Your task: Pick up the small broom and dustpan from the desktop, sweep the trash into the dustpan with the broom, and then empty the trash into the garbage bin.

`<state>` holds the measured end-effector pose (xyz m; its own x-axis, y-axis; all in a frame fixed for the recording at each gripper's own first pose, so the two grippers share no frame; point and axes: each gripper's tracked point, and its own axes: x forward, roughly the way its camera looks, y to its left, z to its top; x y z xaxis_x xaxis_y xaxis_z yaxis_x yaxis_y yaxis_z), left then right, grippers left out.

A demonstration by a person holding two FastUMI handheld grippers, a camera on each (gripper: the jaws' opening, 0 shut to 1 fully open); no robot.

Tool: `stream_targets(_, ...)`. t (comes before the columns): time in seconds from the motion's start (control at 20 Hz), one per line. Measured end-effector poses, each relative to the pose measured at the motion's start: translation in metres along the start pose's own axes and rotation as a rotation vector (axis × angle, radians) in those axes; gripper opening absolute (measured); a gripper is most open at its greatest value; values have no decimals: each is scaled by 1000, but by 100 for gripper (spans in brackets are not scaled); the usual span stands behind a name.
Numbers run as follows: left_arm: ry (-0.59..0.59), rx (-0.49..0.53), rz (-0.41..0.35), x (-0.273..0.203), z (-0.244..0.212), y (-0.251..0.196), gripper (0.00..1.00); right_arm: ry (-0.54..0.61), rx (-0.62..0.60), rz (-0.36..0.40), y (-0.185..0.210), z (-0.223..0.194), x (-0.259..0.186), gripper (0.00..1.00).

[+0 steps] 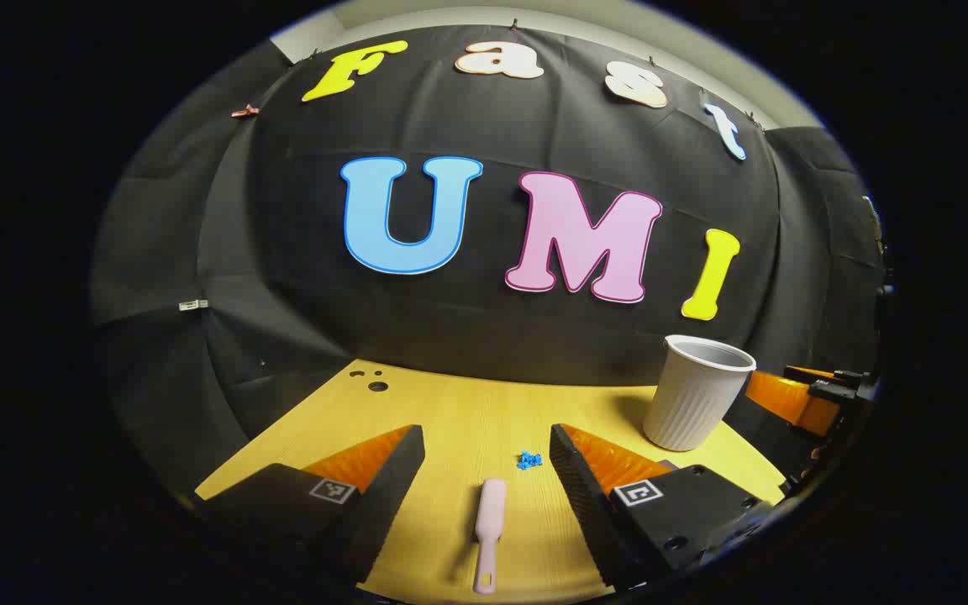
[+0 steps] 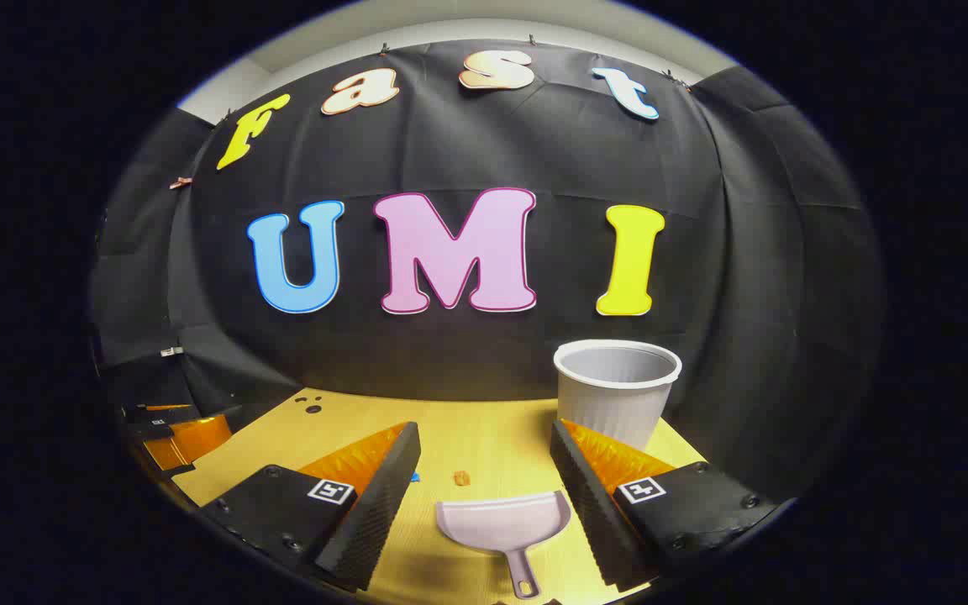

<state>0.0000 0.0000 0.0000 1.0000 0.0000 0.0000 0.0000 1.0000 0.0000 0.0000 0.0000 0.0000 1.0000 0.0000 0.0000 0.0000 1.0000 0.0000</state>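
Between my wide-open, empty left gripper (image 1: pixel 486 458) lies the pink broom (image 1: pixel 489 534), blue trash (image 1: pixel 528 460) at one o'clock. My right gripper (image 2: pixel 485 458), equally open, frames the dustpan (image 2: pixel 504 523); bin (image 2: pixel 616 391) at one o'clock.

Yellow wood table (image 1: pixel 467 412) w/ small dark holes (image 1: pixel 377 386) at its far left corner. White cup (image 1: pixel 697 391) stands upright at the far right. Blue bits (image 1: pixel 528 460) lie near the cup, to its left. Pink broom (image 1: pixel 489 533) lies flat, nearer than the bits. Pink dustpan (image 2: pixel 504 525) lies flat in front of the cup, a tiny orange crumb (image 2: pixel 461 478) just past it.
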Motion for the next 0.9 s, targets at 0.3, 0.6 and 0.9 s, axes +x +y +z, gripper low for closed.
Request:
stream_targets(0.3, 33, 2, -23, 9, -11, -8, 95, 56, 36, -21, -8, -12, 8, 97)
stream_targets(0.6, 60, 41, -48, 13, -19, -13, 95, 110, 46, -29, -9, -25, 11, 97)
stream_targets(0.9, 82, 48, -61, 16, -27, -15, 95, 137, 14, -9, -7, -33, 13, 97)
